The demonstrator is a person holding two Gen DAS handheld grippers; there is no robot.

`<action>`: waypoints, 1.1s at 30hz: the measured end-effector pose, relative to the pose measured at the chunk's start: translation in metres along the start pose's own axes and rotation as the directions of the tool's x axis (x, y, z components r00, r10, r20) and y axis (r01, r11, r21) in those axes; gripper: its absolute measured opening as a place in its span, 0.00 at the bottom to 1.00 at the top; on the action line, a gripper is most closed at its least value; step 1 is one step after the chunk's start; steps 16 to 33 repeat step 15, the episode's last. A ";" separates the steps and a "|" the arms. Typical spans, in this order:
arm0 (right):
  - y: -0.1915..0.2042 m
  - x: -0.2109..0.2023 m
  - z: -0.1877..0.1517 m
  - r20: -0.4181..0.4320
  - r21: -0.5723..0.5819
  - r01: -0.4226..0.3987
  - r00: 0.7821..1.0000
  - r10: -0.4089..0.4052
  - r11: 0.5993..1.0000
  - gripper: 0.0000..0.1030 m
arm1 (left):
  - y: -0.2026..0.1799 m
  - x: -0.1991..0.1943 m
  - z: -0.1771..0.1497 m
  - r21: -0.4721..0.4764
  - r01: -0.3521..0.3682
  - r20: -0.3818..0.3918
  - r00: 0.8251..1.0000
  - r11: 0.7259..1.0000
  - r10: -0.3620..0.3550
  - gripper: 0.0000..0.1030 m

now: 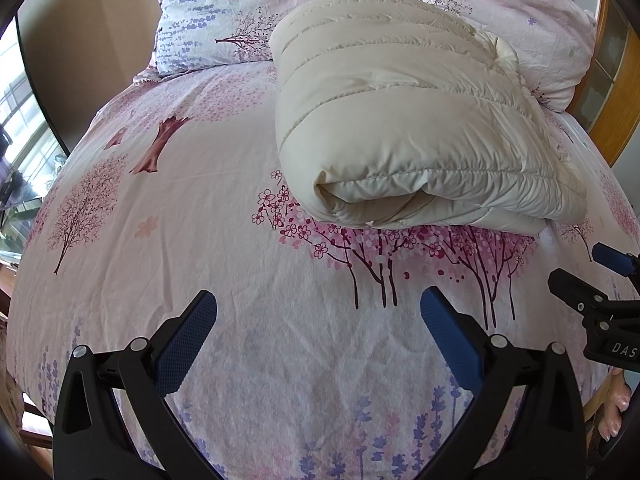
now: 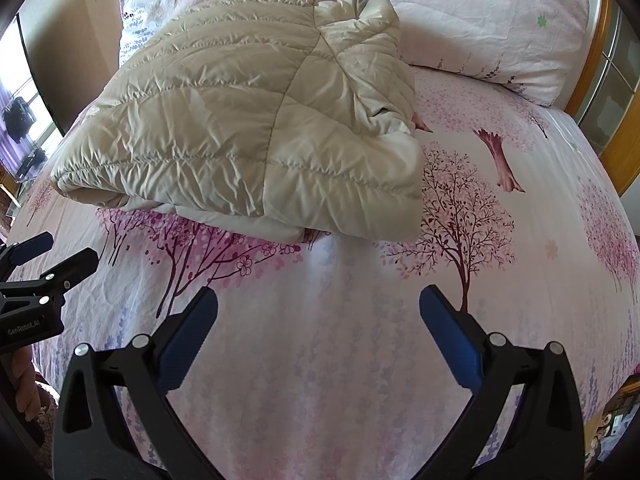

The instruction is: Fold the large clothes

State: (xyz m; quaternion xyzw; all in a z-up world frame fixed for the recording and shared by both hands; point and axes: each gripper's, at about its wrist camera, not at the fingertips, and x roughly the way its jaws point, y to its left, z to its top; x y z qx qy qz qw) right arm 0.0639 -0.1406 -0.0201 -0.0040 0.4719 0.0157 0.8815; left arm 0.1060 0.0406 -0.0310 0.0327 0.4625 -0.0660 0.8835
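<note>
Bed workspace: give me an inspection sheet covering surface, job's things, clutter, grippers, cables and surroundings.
Surface: bed sheet, pink with a tree print, lightly wrinkled.
Job's things: cream quilted jacket, folded into a thick bundle, lying on the sheet, touched by neither gripper.
Clutter: two pillows at the head of the bed, behind the jacket; nothing else seen.
Grippers: left gripper open and empty above the sheet; right gripper open and empty above the sheet.
Cables: nothing seen.
Surroundings: wooden headboard on the right, window on the left.
</note>
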 end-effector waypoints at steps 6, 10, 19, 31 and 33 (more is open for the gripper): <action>0.001 0.001 -0.001 -0.002 -0.001 -0.002 1.000 0.002 1.000 0.98 | 0.001 0.000 0.000 0.006 0.002 0.002 1.000 1.000 -0.002 0.99; 0.000 0.001 -0.001 -0.002 -0.003 -0.003 1.000 0.003 1.000 0.98 | 0.003 0.002 0.001 -0.003 0.006 -0.007 1.000 1.000 -0.006 0.99; 0.001 0.001 -0.001 -0.004 -0.003 -0.004 1.000 0.004 1.000 0.98 | 0.004 0.003 0.002 -0.002 0.007 -0.010 1.000 1.000 -0.007 0.99; 0.001 0.001 -0.001 -0.004 -0.003 -0.004 1.000 0.004 1.000 0.98 | 0.004 0.003 0.002 -0.002 0.007 -0.010 1.000 1.000 -0.007 0.99; 0.001 0.001 -0.001 -0.004 -0.003 -0.004 1.000 0.004 1.000 0.98 | 0.004 0.003 0.002 -0.002 0.007 -0.010 1.000 1.000 -0.007 0.99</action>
